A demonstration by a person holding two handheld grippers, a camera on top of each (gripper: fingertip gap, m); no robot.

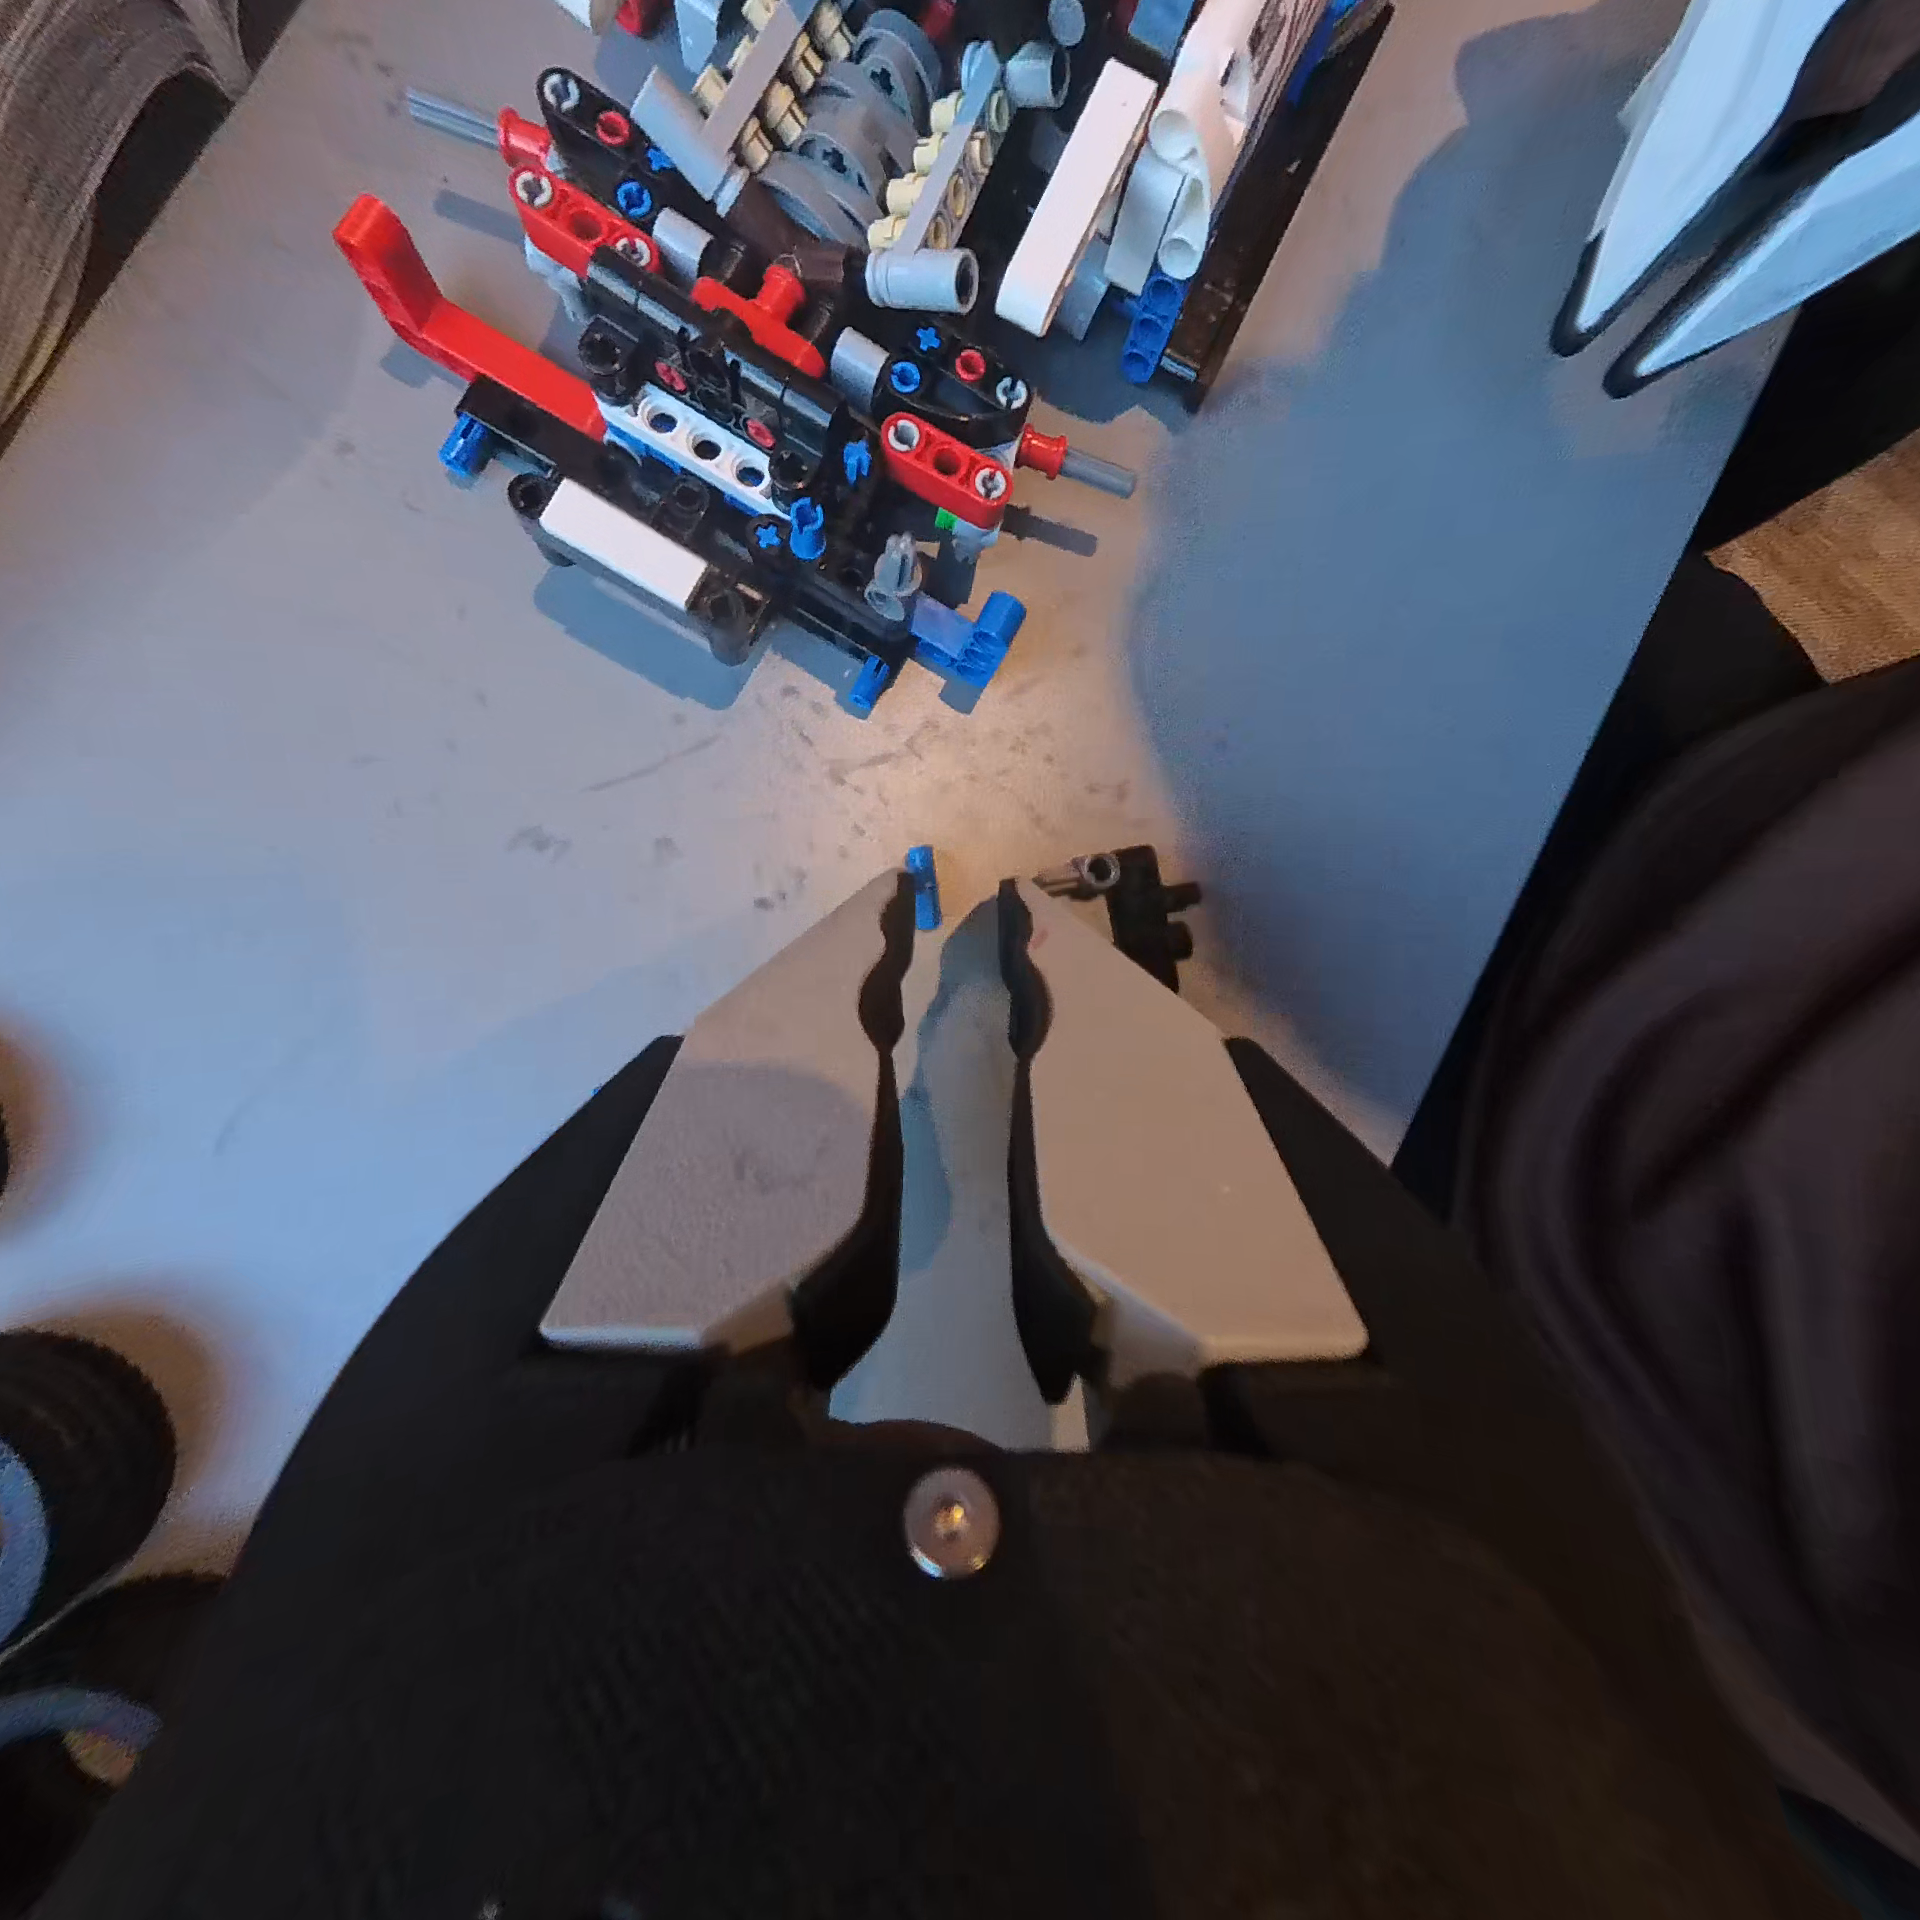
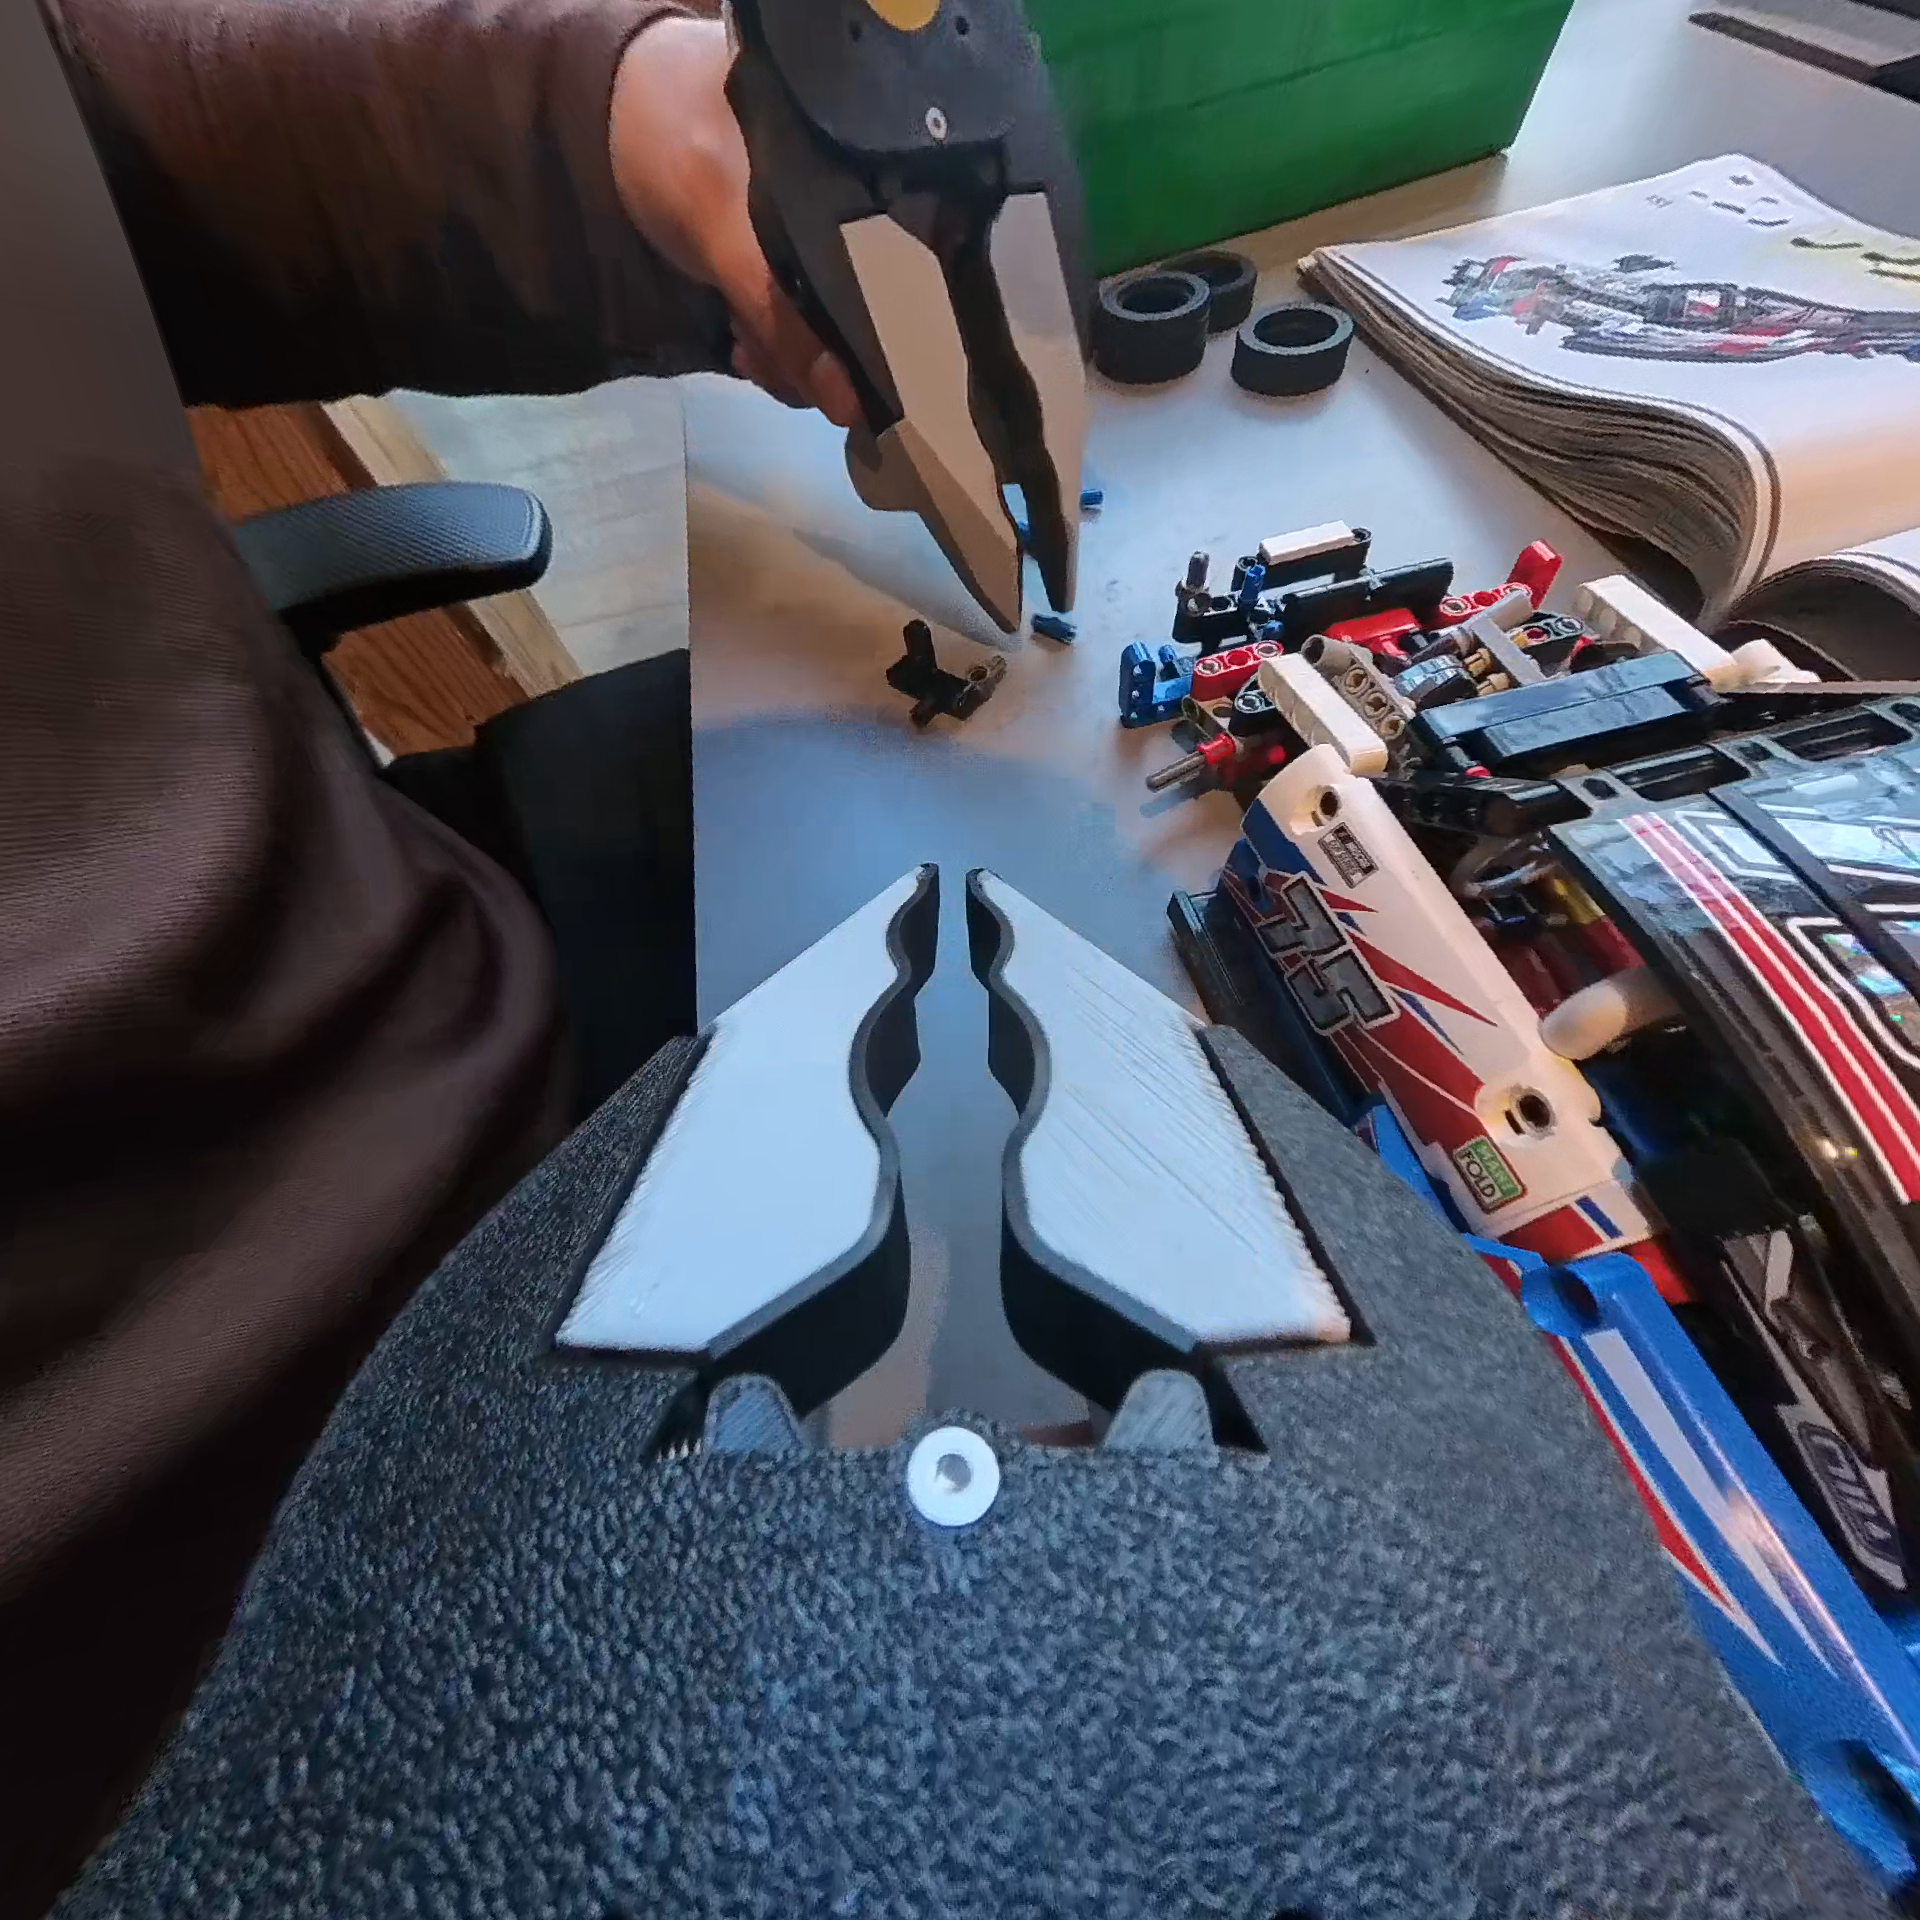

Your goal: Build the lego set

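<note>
Your left gripper (image 1: 956,894) is the one that matters here — its jaws stand a little apart with nothing clamped, tips down close to the grey table (image 1: 312,831). The blue pin (image 1: 921,883) lies right at those tips, hard against the inner edge of the left-hand finger (image 1: 790,1039) rather than centred in the gap. From the left wrist view its long axis seems to run roughly along the fingers, pointing away from you; in the right wrist view the same blue pin (image 2: 1051,625) lies flat on the table just beyond the tips. So, as I judge it, you need a small shift toward that pin before you close, or one finger may nudge it aside instead of pinching it.

Just to the other side of the pin from that finger sits a small black connector piece (image 1: 1138,899), partly hidden behind the right-hand finger — near enough to get bumped. A second blue pin (image 2: 1089,497) shows behind the left gripper in the right wrist view.

Farther from the pin, well apart across bare table, stands the chassis sub-assembly (image 1: 727,436) of red, black, white and blue beams, and beyond it the larger car body (image 2: 1558,987) with its striped panels.

Your right gripper (image 2: 952,883) hangs back over the table edge, jaws almost together but with a thin gap, holding nothing. It is far from the pin; the left is clearly nearer. Beyond the pin lie three black tyres (image 2: 1294,348), the instruction booklet (image 2: 1662,343) and a green box (image 2: 1299,114).
</note>
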